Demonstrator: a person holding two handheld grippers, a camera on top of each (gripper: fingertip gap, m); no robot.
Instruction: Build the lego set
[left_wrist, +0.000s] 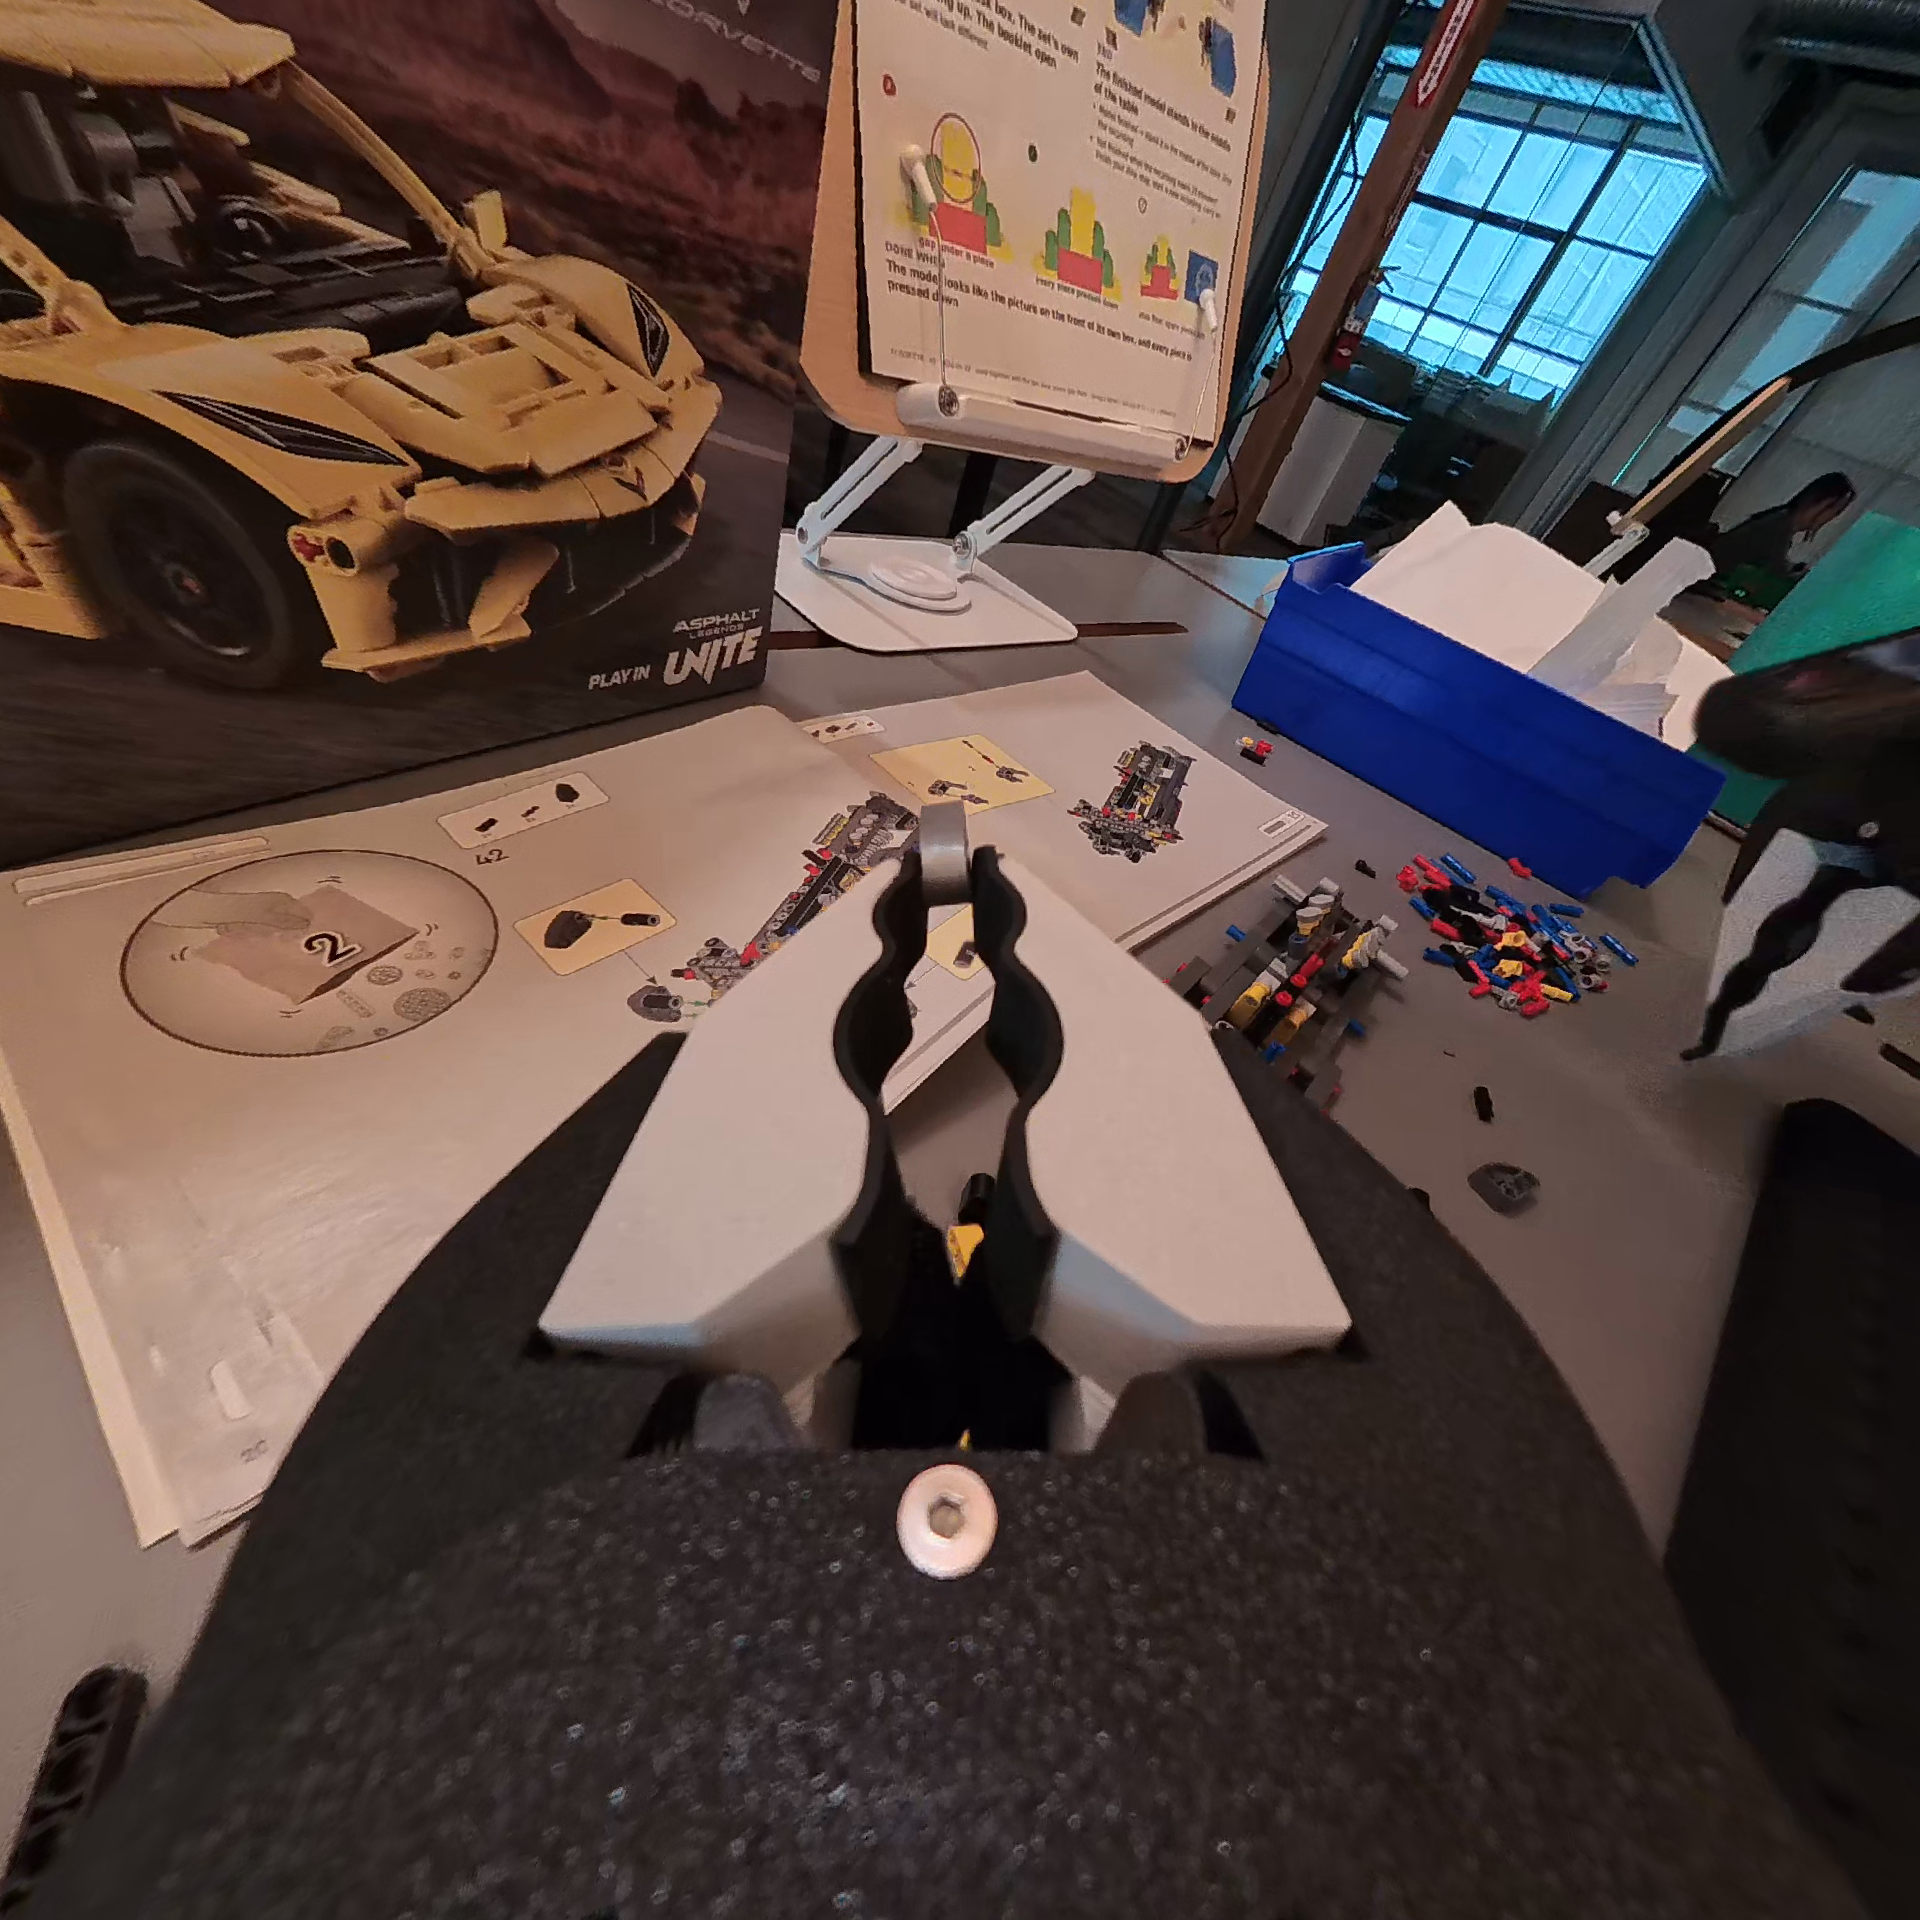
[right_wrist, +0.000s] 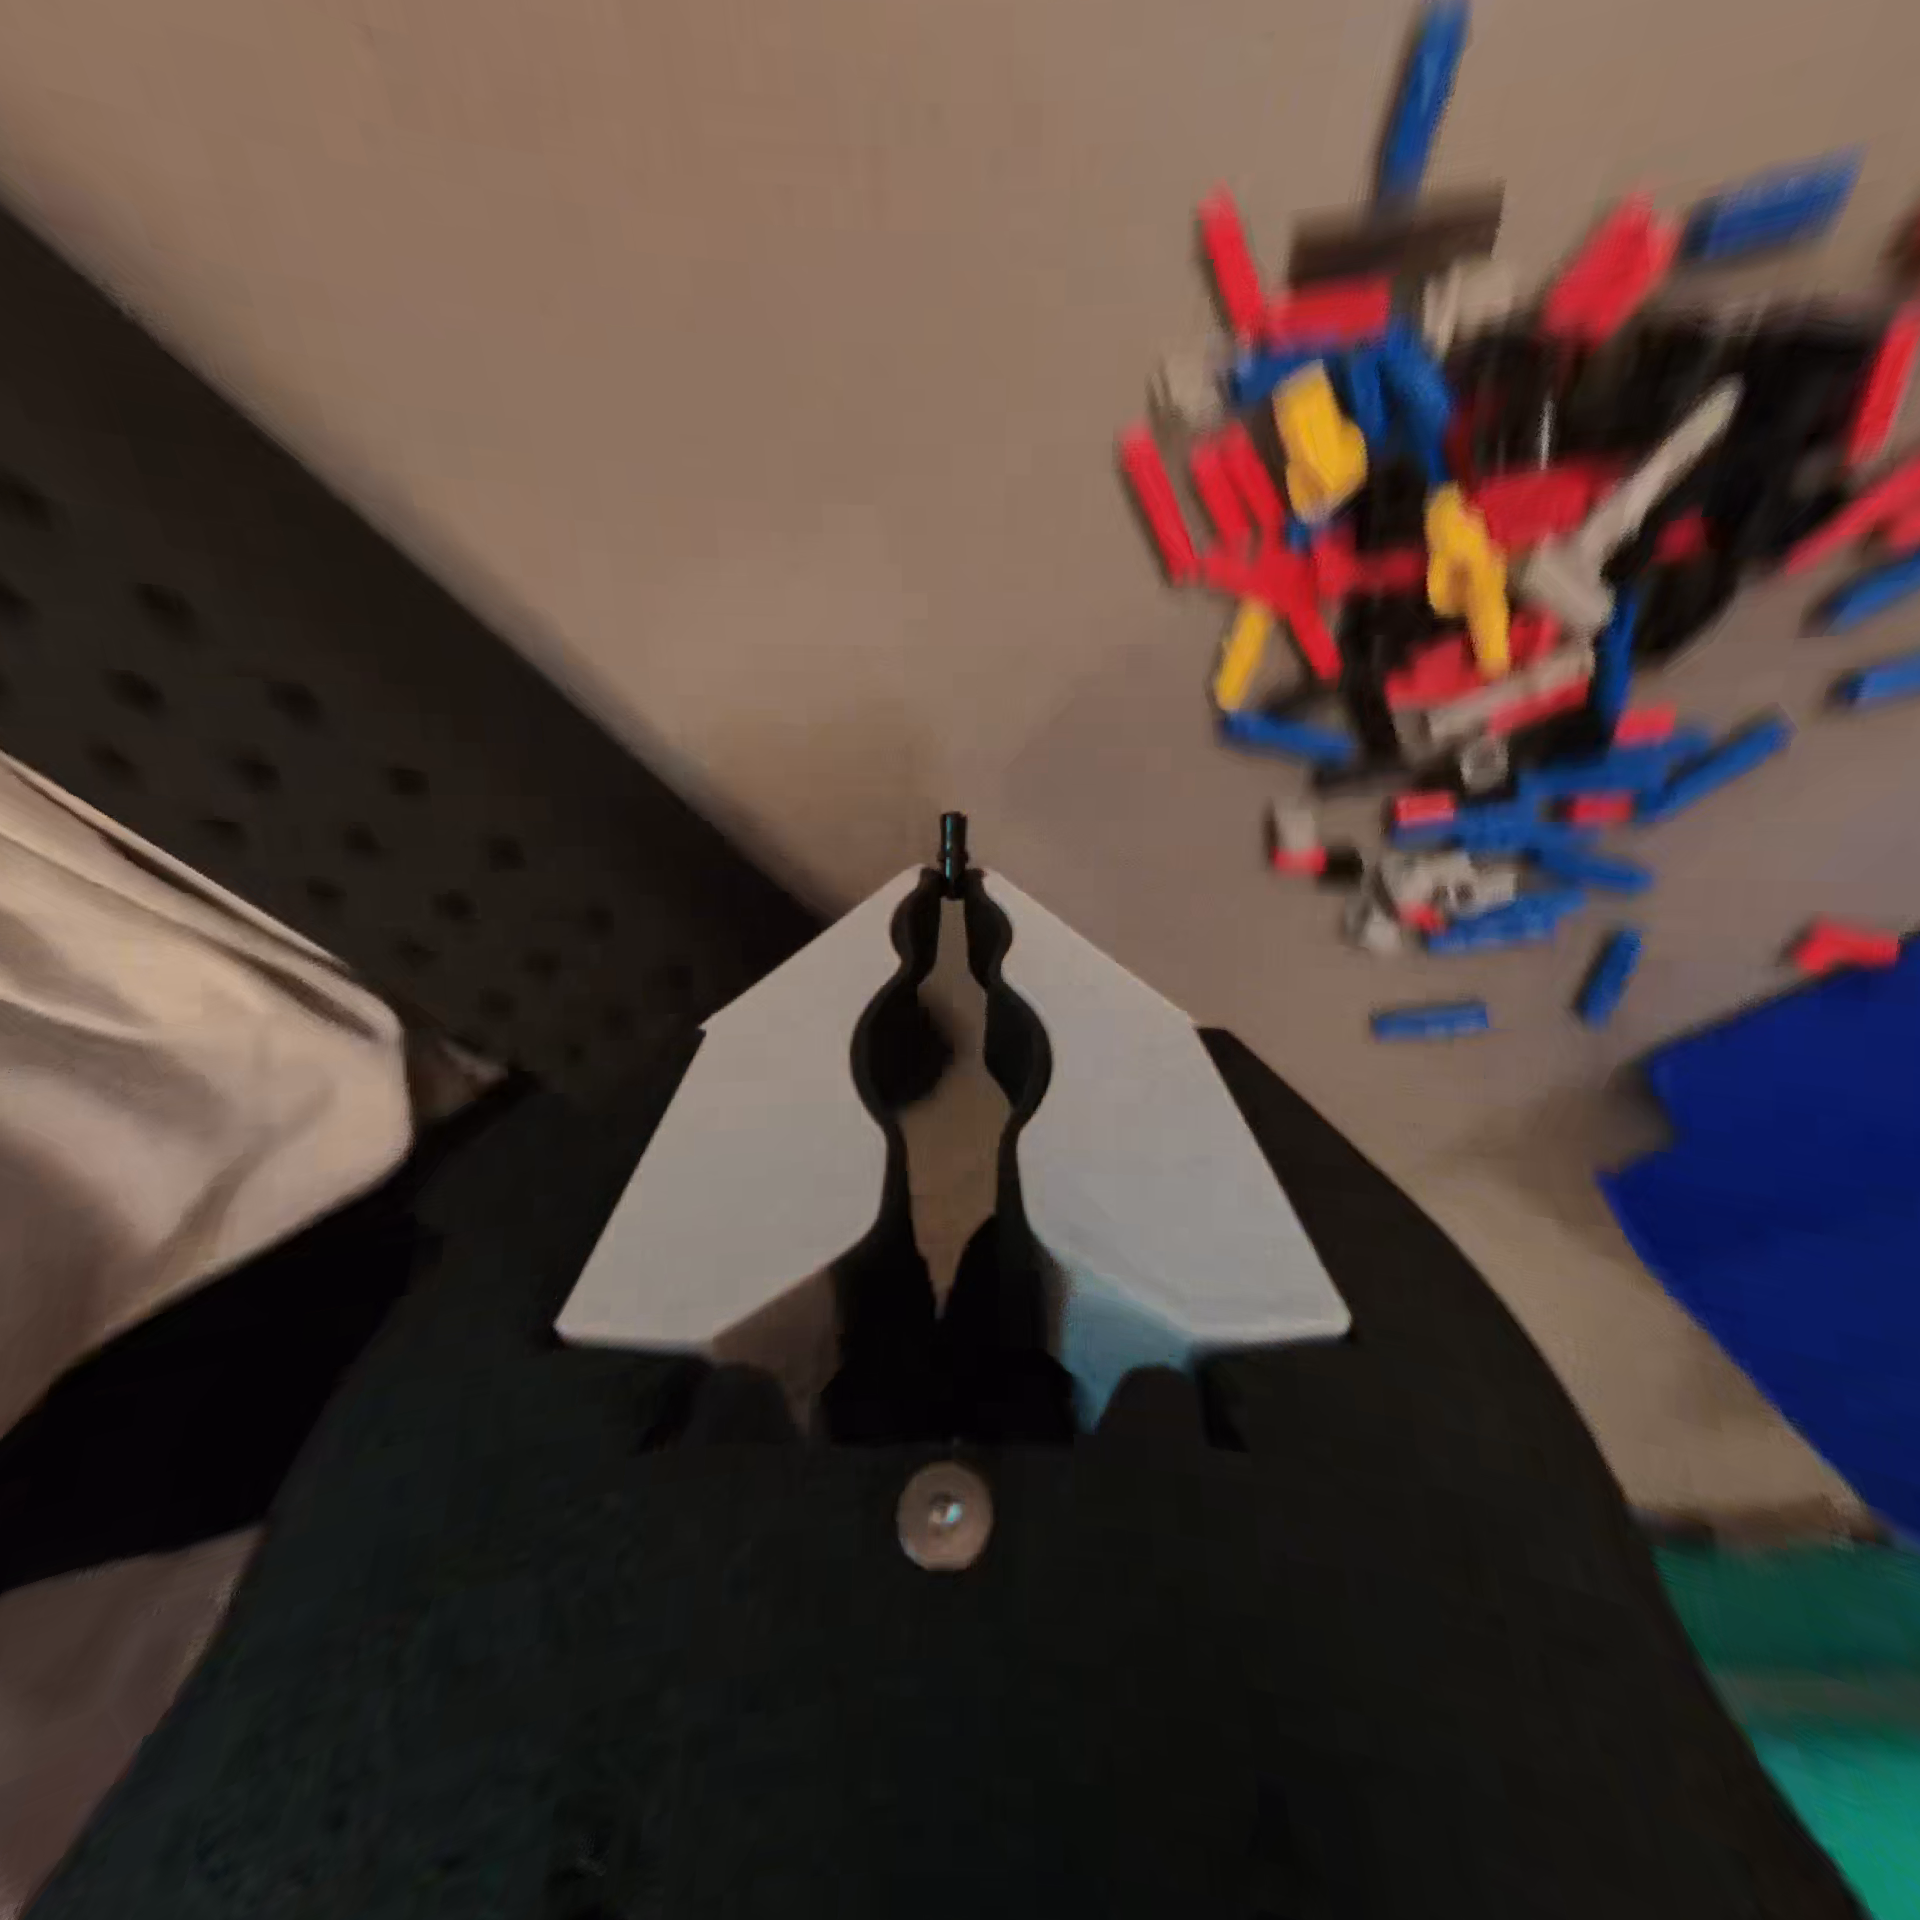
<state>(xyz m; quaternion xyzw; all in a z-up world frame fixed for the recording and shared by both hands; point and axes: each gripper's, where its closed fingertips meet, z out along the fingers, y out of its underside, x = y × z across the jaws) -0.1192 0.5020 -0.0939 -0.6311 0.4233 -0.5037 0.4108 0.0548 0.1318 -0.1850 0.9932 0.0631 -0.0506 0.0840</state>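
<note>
Left gripper: jaws clenched on a small grey round piece at the tips, held above the open instruction booklet lying on the grey table. Right gripper: jaws closed on a thin black pin, pin protruding forward past the tips, above bare table. In the left wrist view, right gripper also visible at the far right edge, blurred. Partly built model: on the table just right of the booklet, dark grey with yellow, red and blue details. Loose pieces pile: right of the model, red, blue, black and yellow, between the model and the blue bin. Same pile at upper right in the right wrist view, heavily blurred; blue bin corner at right. White paper inside the bin. Set box: upright at far left behind the booklet, showing a yellow car. White stand with a printed sheet: far centre, beside the box. Single grey piece and small black piece: on the table near right, apart from the pile. Black perforated surface at left in the right wrist view; identity cannot be told.
</note>
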